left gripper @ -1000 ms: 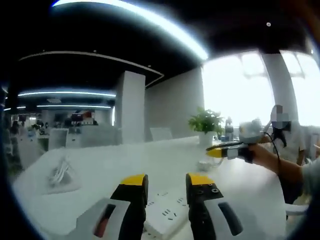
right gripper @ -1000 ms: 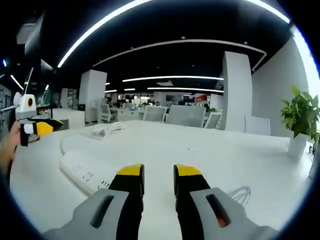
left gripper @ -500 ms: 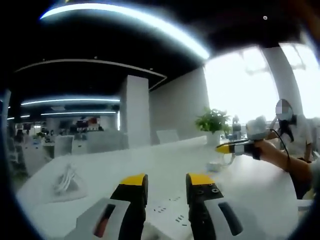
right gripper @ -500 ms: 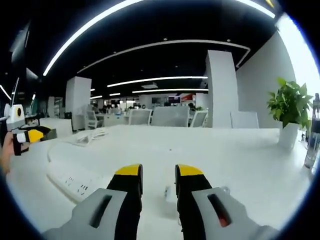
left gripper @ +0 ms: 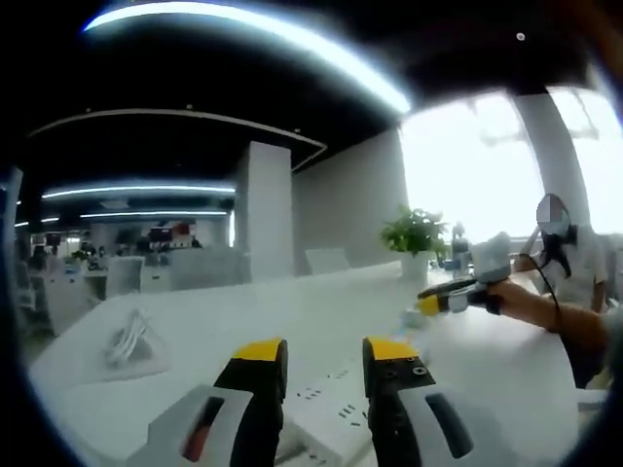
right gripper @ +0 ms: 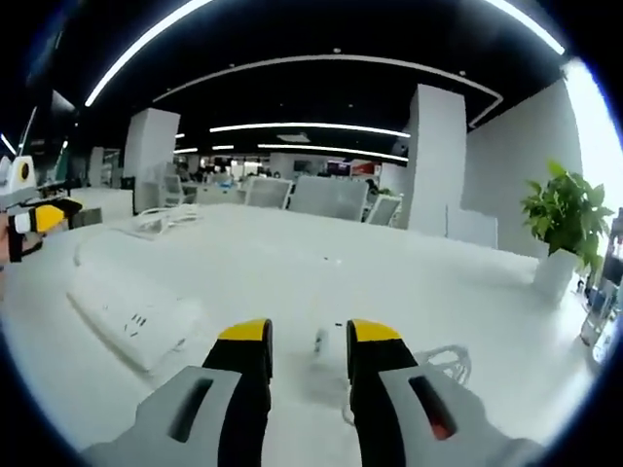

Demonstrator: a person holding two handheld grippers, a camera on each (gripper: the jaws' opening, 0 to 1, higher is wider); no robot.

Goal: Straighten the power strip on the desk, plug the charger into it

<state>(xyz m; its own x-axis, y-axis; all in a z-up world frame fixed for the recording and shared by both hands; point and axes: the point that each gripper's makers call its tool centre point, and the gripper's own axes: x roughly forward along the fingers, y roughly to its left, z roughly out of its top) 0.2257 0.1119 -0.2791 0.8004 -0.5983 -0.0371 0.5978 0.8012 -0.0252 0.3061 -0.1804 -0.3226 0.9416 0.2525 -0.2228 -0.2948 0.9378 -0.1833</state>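
A white power strip point(left gripper: 329, 416) lies on the white desk point(left gripper: 292, 321), just under and ahead of my left gripper point(left gripper: 326, 352), which is open with its yellow-tipped jaws on either side of the strip's near end. In the right gripper view the same strip point(right gripper: 129, 311) lies to the left. My right gripper point(right gripper: 310, 336) is open and low over the desk. A small white charger point(right gripper: 319, 341) sits just past the gap, with its coiled white cable point(right gripper: 443, 362) to the right. The right gripper point(left gripper: 450, 298) also appears in the left gripper view, held by a hand.
A bundle of white cable point(left gripper: 127, 339) lies at the desk's far left. A potted plant point(right gripper: 565, 219) and a bottle point(right gripper: 605, 292) stand near the right edge. A person point(left gripper: 574, 292) is at the right. Office chairs point(right gripper: 331, 195) line the far side.
The right gripper has come lower and closer to the charger, which now sits just ahead of its jaws. The left gripper stays over the strip's end, and the strip looks slightly turned.
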